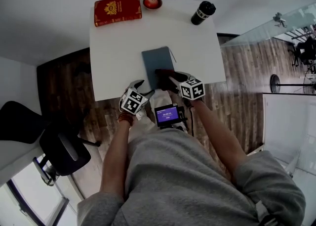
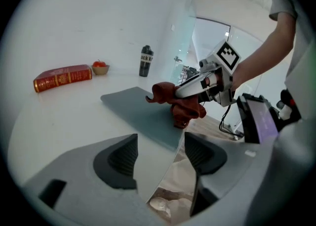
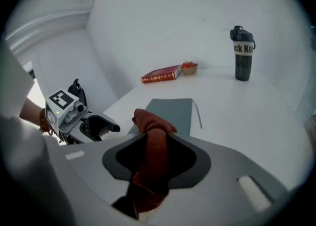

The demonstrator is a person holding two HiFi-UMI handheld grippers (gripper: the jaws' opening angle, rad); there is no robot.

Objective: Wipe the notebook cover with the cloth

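Wiping step, by my judgement. The right tool clamps the cloth over the near end of the notebook just ahead. The left tool stands wide and empty. The next move probably needs forward strokes with downward pressure.

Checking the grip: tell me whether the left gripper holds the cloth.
No: the left gripper is open and empty; the right gripper clamps the cloth.

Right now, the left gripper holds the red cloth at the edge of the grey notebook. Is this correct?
No: the right gripper holds the red cloth at the edge of the grey notebook, as the right gripper view shows. The left gripper is empty.
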